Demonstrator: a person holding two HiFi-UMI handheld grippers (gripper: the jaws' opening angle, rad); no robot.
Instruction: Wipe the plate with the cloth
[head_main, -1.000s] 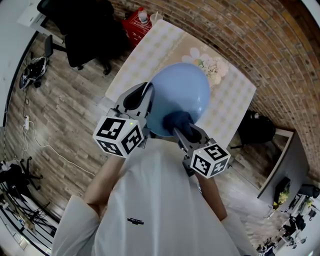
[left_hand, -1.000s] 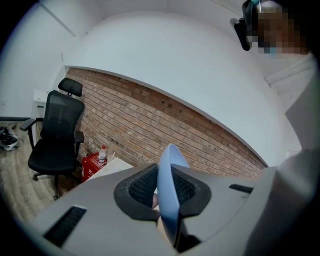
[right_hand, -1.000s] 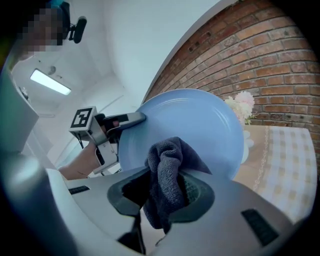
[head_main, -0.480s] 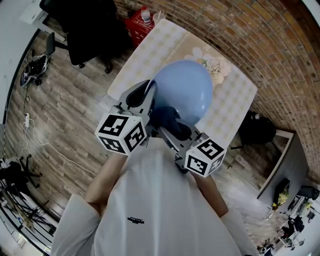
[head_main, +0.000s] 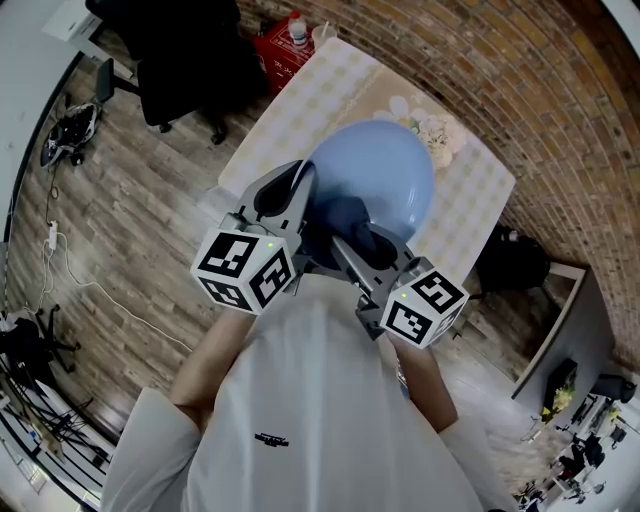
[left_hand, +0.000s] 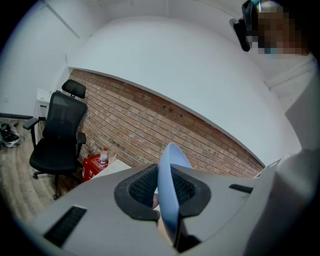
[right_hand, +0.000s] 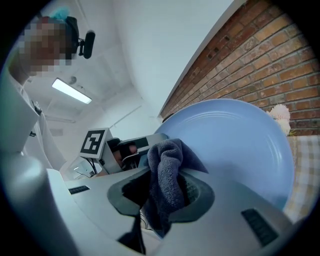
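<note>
Plate (head_main: 390, 170): light blue, round, held up off the desk (head_main: 290, 110) and tilted, inner face turned toward the right claw (right_hand: 165, 195).

Left claw (left_hand: 166, 192): clamped on the plate's rim. In the left gripper view the plate is seen edge-on between the two black pads (left_hand: 137, 187), pinched from both sides. In the head view that grip is placed at the plate's left rim.

Right claw: closed on a dark blue-grey cloth (right_hand: 167, 167). A bunched fold sticks out past the jaws and is laid over the plate's inner face, on the part nearest the person, close to the rim section held by the left claw. Contact looks made in the head view. The rest of the plate's face is uncovered.

Marker cubes: the left cube (head_main: 243, 270) is seen just below the plate's left rim, the right cube (head_main: 423, 305) just below the plate's near edge.

Surroundings, all referenced to the plate:
- The desk is directly beneath, under a pale checked covering.
- A white flower bunch (head_main: 432, 132) is seen just past the far rim, partly hidden by the plate.
- A red box (head_main: 275, 45) with a bottle (head_main: 297, 30) is seen well beyond the far-left side.
- A black office chair (head_main: 180, 50) is located further left again.
- A brick wall (head_main: 520, 80) is located behind, and a wood plank floor (head_main: 130, 220) to the left.
</note>
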